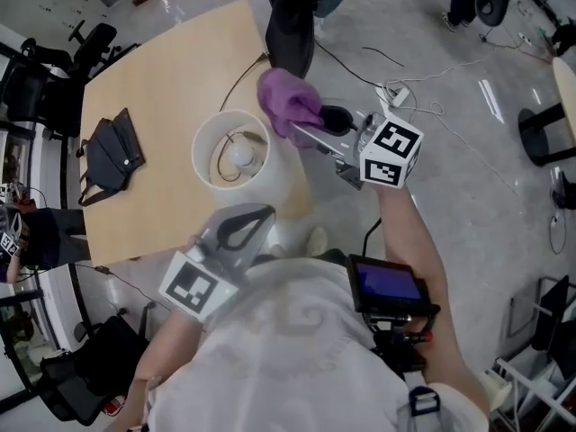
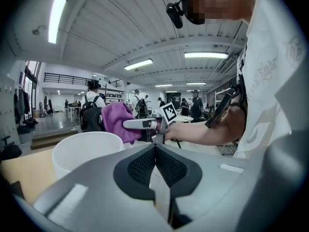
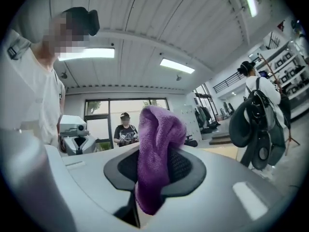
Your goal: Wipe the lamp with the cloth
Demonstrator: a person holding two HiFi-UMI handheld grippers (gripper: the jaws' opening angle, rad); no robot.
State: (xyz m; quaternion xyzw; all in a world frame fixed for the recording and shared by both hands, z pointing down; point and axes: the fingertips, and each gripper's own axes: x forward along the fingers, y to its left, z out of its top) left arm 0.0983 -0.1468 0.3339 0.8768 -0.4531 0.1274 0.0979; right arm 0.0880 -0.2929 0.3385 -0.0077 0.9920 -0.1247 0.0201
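The lamp's white round shade [image 1: 209, 171] stands near the wooden table's front edge, its bulb [image 1: 239, 156] showing from above. My right gripper [image 1: 301, 124] is shut on a purple cloth [image 1: 288, 100], which it holds level just beyond the shade's far right rim; I cannot tell if they touch. In the right gripper view the cloth [image 3: 157, 144] bulges up between the pads of the right gripper [image 3: 154, 166]. My left gripper [image 1: 250, 223] hovers at the shade's near side, shut and empty. In the left gripper view the left gripper [image 2: 154, 146] has its pads together, with the shade [image 2: 82, 151] and the cloth [image 2: 116, 120] ahead.
A black bag [image 1: 112, 151] lies on the left of the table [image 1: 171, 70]. A dark chair with a backpack [image 1: 290, 16] stands at the table's far corner. Cables and a power strip [image 1: 400, 93] lie on the floor at right. Office chairs [image 1: 54, 70] stand at left.
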